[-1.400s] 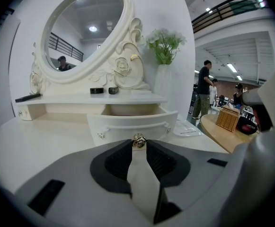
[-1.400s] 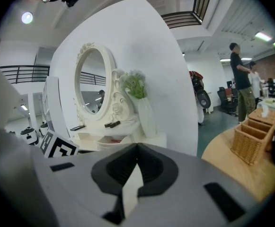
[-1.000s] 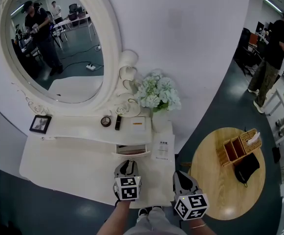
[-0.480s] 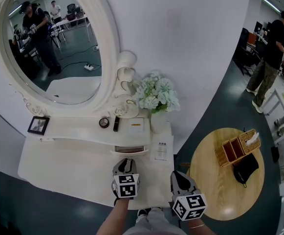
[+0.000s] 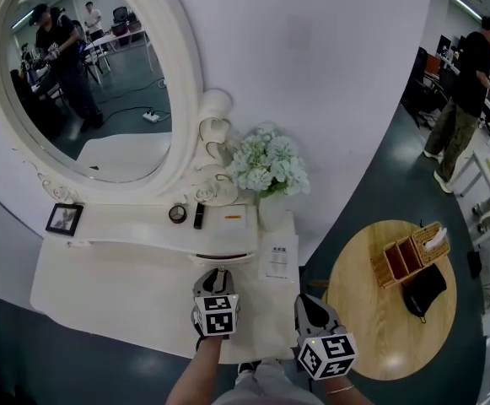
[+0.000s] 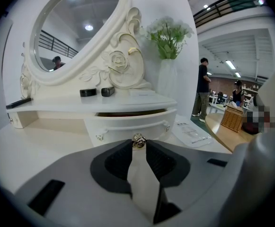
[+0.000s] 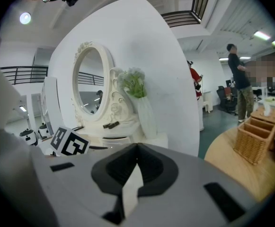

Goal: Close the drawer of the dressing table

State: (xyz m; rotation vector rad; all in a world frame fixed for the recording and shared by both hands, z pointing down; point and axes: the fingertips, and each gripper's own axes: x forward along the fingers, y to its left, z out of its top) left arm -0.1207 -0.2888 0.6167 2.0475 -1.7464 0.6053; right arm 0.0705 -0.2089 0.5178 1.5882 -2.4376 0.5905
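Observation:
The white dressing table (image 5: 118, 285) has a small drawer (image 5: 225, 258) under its shelf. In the left gripper view the curved drawer front (image 6: 128, 122) sits almost flush, with a thin dark slit along its top. My left gripper (image 5: 215, 278) is shut on the small metal drawer knob (image 6: 138, 140), which sits pinched between the two black pads (image 6: 120, 160). My right gripper (image 5: 310, 309) hangs to the right of the left one, over the table's front right corner. Its jaws are shut with nothing in them (image 7: 136, 149), apart from the drawer.
A vase of pale flowers (image 5: 270, 171) and a paper sheet (image 5: 279, 256) sit right of the drawer. An oval mirror (image 5: 93, 83), small dark items (image 5: 177, 213) and a photo frame (image 5: 63, 218) occupy the shelf. A round wooden table (image 5: 392, 298) with a basket (image 5: 409, 251) stands right; a person (image 5: 464, 91) beyond.
The drawer has slid inward under the shelf, its open gap shrinking to a slit. My left gripper moved toward the dressing table with the knob. The right gripper stayed put.

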